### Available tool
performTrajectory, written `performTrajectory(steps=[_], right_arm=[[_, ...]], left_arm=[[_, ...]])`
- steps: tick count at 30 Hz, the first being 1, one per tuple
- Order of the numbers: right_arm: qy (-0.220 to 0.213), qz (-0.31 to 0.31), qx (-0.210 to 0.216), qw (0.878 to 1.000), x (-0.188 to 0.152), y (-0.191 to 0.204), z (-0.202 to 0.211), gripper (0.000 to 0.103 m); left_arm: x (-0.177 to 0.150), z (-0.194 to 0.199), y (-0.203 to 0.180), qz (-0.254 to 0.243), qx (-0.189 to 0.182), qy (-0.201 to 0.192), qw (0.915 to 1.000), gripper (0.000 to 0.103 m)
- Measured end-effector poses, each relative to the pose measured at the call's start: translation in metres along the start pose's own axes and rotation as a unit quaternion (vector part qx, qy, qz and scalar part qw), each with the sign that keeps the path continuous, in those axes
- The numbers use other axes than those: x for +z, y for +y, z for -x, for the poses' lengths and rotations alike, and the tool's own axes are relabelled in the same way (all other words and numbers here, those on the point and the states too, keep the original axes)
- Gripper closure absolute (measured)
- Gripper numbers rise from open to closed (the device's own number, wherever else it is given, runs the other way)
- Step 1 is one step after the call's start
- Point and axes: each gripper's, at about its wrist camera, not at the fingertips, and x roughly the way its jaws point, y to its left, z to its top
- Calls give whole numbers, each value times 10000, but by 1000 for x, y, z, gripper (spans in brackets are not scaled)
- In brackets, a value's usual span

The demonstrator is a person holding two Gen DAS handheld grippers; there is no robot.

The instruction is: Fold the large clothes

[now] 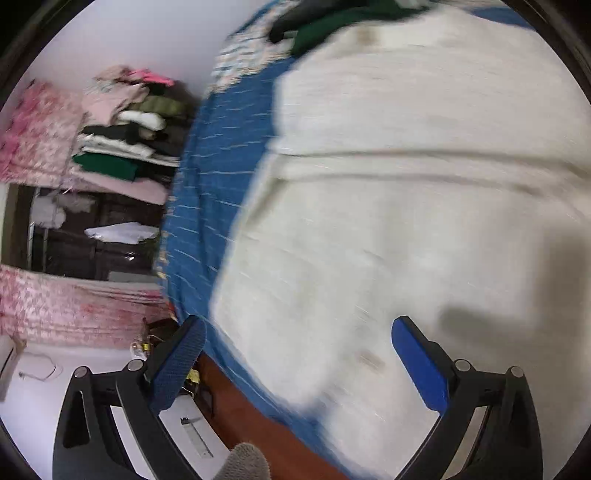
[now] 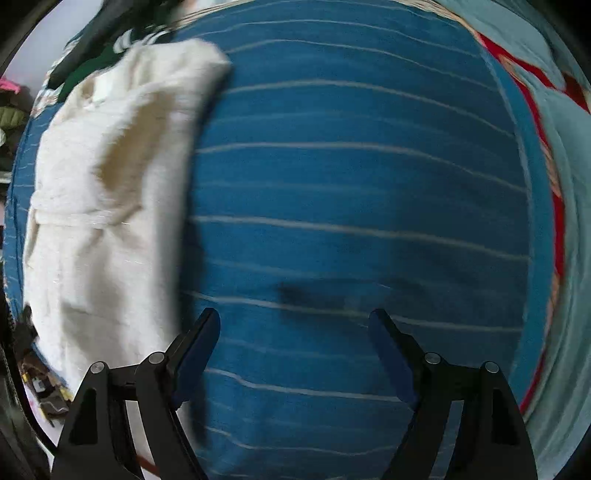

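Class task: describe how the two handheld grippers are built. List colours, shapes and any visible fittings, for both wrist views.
Both look alike. The left gripper has two black angular arms with triangular cut-outs and round silver pivot pins. Its fingers carry blue pads, one showing a fine textured grid. The right gripper has the same black frame and silver pins, with darker-looking blue pads. No cables or markings show on either.

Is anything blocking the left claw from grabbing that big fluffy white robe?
No, nothing visible. The left claw is open, right over the fluffy white robe spread on the blue striped bedspread. A dark green garment lies only at the robe's far end.
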Motion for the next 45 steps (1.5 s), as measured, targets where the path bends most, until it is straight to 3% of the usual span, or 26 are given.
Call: performTrajectory(steps=[3, 6, 10, 14, 17, 20, 21, 22, 23, 24, 28, 31, 35, 38, 39, 40, 41, 43, 45], right_arm=[[101, -254, -36, 9996, -9, -42, 1, 19], [92, -587, 36, 9982, -15, -80, 4, 19], [210, -832, 40, 9963, -18, -114, -1, 19], [267, -892, 94, 9956, -17, -134, -3, 19], [279, -931, 195, 9951, -12, -142, -2, 19], [278, -852, 343, 9954, 8, -142, -8, 19], [286, -809, 406, 9955, 11, -135, -10, 19], [315, -739, 611, 9949, 17, -131, -14, 19], [313, -712, 942, 9925, 23, -127, -18, 19], [315, -675, 1240, 9895, 31, -118, -25, 19], [236, -405, 2785, 9593, 75, -81, -41, 19], [177, -363, 3851, 9220, 114, -49, -45, 17], [286, -120, 4448, 8951, 147, 21, -58, 17], [729, -288, 4107, 9084, 166, 50, -86, 17], [965, -517, 4014, 9093, 166, 55, -95, 18], [1127, -777, 3973, 9074, 168, 58, -102, 41], [1123, -902, 3828, 9125, 169, 60, -101, 53], [913, -889, 3561, 9257, 168, 67, -81, 70], [702, -824, 3459, 9320, 167, 79, -54, 77]], left_arm=[[-23, 42, -52, -321, -136, -37, 9994, 0], [-47, 78, -95, -704, -1, -163, 9974, 0], [-70, 107, -140, -1121, -132, -331, 9931, 0], [-79, 94, -176, -1291, 157, -324, 9910, 0], [-72, 53, -186, -1157, 694, -37, 9908, 0], [-59, 38, -171, -671, 628, -18, 9958, 0], [-53, 35, -164, -535, 607, -88, 9967, 11], [-46, 33, -151, -351, 466, -242, 9980, 30], [-44, 31, -141, -215, 313, -288, 9989, 84], [-38, 31, -120, 138, 48, -323, 9994, 91], [-24, 28, -69, 590, -236, -473, 9969, 91], [-17, 25, -47, 638, -316, -561, 9959, 92], [-12, 24, -42, 672, -524, -517, 9950, 91], [-15, 28, -48, 751, -714, -443, 9936, 91], [-15, 27, -46, 756, -791, -416, 9931, 91], [-14, 25, -41, 806, -911, -384, 9918, 91], [-12, 22, -34, 857, -1036, -348, 9903, 91], [-10, 23, -25, 956, -1264, -313, 9869, 91], [-9, 21, -7, 1083, -1470, -344, 9826, 92]])
